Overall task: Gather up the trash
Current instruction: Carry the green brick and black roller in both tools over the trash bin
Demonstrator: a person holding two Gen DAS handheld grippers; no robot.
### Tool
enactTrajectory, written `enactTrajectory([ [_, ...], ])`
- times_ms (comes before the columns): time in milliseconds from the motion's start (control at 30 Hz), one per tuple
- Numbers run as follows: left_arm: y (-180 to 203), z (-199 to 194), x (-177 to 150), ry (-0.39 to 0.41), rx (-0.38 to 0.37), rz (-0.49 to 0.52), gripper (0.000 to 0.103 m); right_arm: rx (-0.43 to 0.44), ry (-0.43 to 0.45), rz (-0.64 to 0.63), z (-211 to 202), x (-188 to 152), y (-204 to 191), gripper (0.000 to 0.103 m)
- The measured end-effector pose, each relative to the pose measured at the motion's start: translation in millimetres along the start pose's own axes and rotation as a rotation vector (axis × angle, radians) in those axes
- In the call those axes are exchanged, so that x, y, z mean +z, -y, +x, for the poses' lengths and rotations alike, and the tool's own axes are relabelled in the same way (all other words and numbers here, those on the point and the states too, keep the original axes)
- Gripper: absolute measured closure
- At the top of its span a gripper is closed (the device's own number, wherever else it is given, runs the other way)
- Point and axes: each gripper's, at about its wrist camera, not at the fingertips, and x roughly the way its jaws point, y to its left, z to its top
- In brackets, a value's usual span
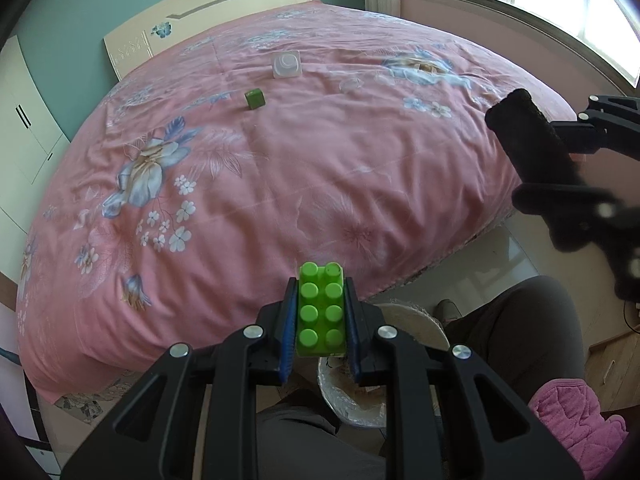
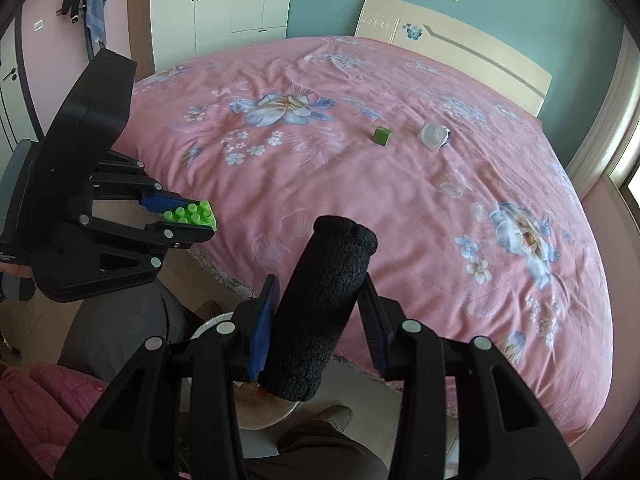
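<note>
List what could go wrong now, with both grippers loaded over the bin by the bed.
1. The green brick is pinched only along its sides in the left gripper; released early, it could miss the lined bin, which is partly hidden under the gripper.
2. The black foam roll in the right gripper is long and may catch the bin rim.
3. The small green cube and clear cup remain far across the bed.

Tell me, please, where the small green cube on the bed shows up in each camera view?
Left wrist: the green cube lies upper centre-left on the pink bedspread, just below-left of the clear plastic cup.
Right wrist: upper centre-right, just left of that cup.
Shared landmark: the cup, tipped over beside it.
</note>
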Motion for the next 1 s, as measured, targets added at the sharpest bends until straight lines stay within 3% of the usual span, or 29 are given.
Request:
enactTrajectory([
  [367, 18.0, 63.2, -30.0, -0.126, -0.065, -0.013, 0.079, 0.074, -0.143, 0.022, 63.4, -50.3, -14.0, 0.062],
  [1000, 32.9, 184.2, -96.0, -0.43, -0.169, -0.117, 0.079, 0.209, -0.45, 0.085, 188.1, -138.8, -53.8, 0.062],
])
